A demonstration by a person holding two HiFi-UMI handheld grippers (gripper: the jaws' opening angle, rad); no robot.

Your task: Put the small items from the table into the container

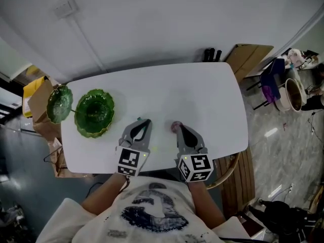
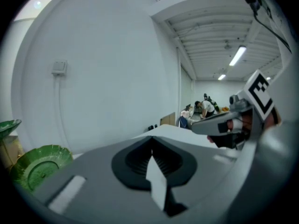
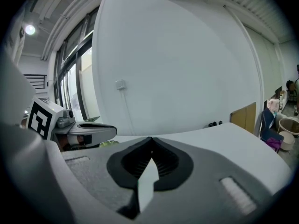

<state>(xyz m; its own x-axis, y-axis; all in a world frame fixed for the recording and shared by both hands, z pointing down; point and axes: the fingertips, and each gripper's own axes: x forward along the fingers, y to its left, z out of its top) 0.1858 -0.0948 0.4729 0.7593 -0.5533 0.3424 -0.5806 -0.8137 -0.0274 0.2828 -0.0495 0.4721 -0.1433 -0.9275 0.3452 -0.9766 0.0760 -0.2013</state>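
Our grey left gripper (image 1: pixel 143 121) and right gripper (image 1: pixel 181 128), jaws closed on nothing, we hold right of the green scalloped bowl (image 1: pixel 94 112) on a white table (image 1: pixel 202 90), small pink round item (image 1: pixel 175 126) farther right of it

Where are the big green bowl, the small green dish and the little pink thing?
big green bowl (image 1: pixel 94 113), head view, middle of its inside.
small green dish (image 1: pixel 59 104), head view, its middle.
little pink thing (image 1: pixel 175 126), head view, its top.

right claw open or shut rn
Shut. In the right gripper view the right claw has its jaws pressed together up to the tip, with nothing between them.
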